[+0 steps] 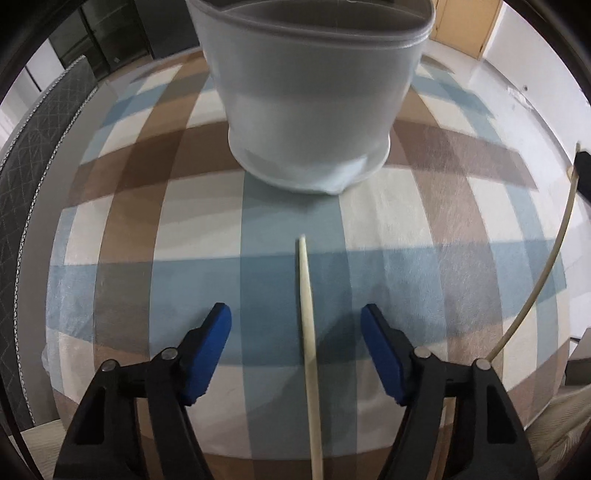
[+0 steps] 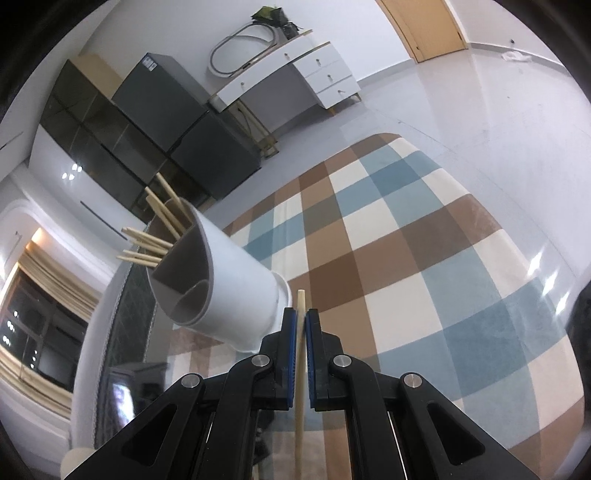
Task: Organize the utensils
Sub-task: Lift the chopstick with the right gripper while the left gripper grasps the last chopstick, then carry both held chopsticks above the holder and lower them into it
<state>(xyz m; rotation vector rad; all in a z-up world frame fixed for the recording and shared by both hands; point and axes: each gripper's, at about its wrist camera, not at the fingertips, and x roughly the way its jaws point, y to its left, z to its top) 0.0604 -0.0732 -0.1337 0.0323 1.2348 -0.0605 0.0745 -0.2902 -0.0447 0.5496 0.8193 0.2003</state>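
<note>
A white utensil holder (image 1: 310, 96) stands on the checked tablecloth (image 1: 388, 229) just ahead of my left gripper (image 1: 295, 314). The left gripper is open, and a pale wooden chopstick (image 1: 307, 332) lies on the cloth between its blue pads, untouched. In the right wrist view the same holder (image 2: 236, 284) has several wooden chopsticks (image 2: 155, 240) standing in it. My right gripper (image 2: 301, 314) is shut on one wooden chopstick (image 2: 300, 302), held close beside the holder's base. That held chopstick and the right gripper's edge show at the far right of the left wrist view (image 1: 554, 258).
A grey quilted chair back (image 1: 29, 192) stands at the table's left edge. Beyond the table are dark cabinets (image 2: 147, 122), a white dresser (image 2: 295, 70) and a wooden door (image 2: 424, 26) on a pale floor.
</note>
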